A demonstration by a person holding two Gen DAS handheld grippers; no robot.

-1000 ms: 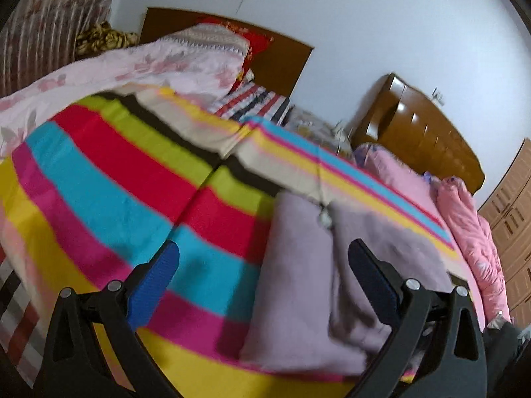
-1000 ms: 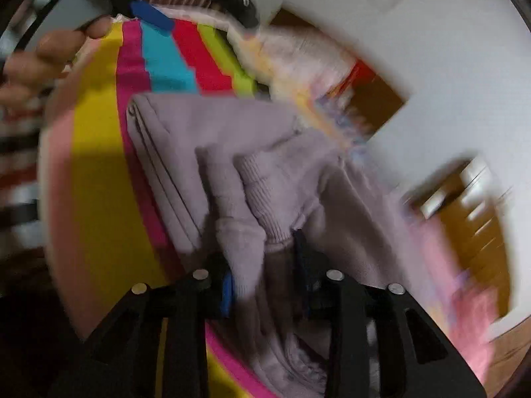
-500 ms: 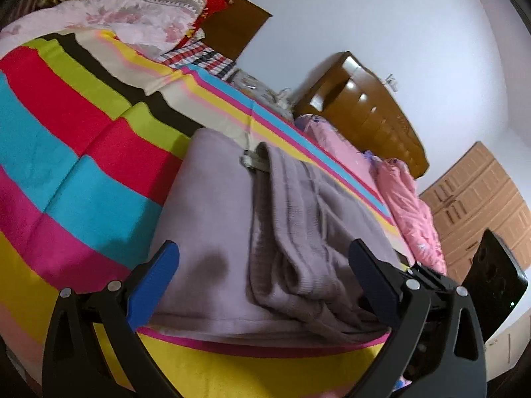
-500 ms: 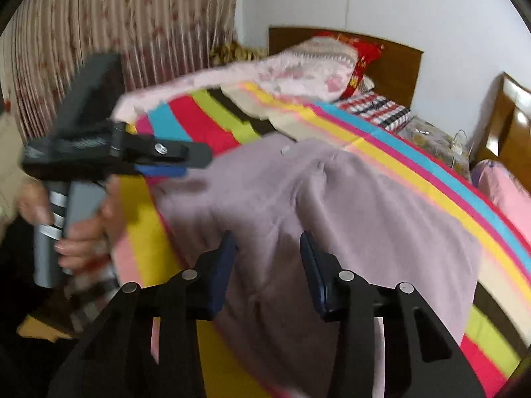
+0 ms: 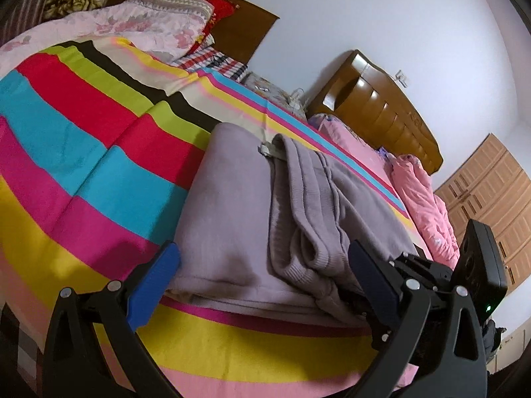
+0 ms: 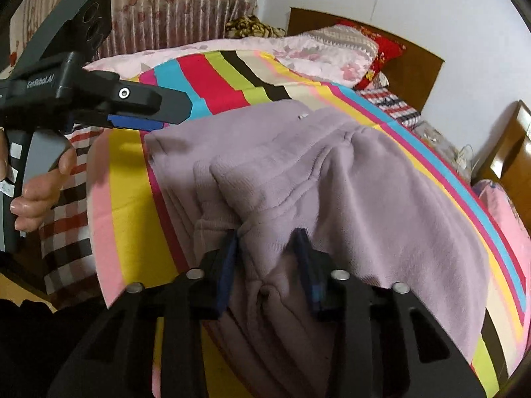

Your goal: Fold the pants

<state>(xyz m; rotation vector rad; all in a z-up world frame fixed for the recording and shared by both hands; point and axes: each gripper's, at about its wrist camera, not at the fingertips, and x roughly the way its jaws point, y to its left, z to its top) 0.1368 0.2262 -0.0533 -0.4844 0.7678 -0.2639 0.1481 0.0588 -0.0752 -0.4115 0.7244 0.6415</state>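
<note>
The lilac pants [image 5: 252, 219] lie folded on the striped bedspread [image 5: 83, 152], with the ribbed cuffs laid on top near the front edge. My left gripper [image 5: 262, 275] is open and empty, its blue-padded fingers wide on either side of the pants' near edge. My right gripper [image 6: 267, 258] has its jaws partly closed with a bunch of the pants [image 6: 332, 179] between the pads. The left gripper also shows in the right wrist view [image 6: 142, 112], held by a hand at the left. The right gripper's body shows in the left wrist view [image 5: 478, 265] at the right.
The bed's front edge runs just below the pants [image 5: 265, 358]. Pillows and a floral quilt [image 5: 149, 23] are piled at the headboard. A pink duvet [image 5: 421, 205] lies on a second bed to the right. A wardrobe [image 5: 491, 192] and curtains [image 6: 166, 6] stand behind.
My right gripper has come down onto the pants and narrowed around a bunch of fabric. My left gripper has stayed open and shifted only slightly at the near edge.
</note>
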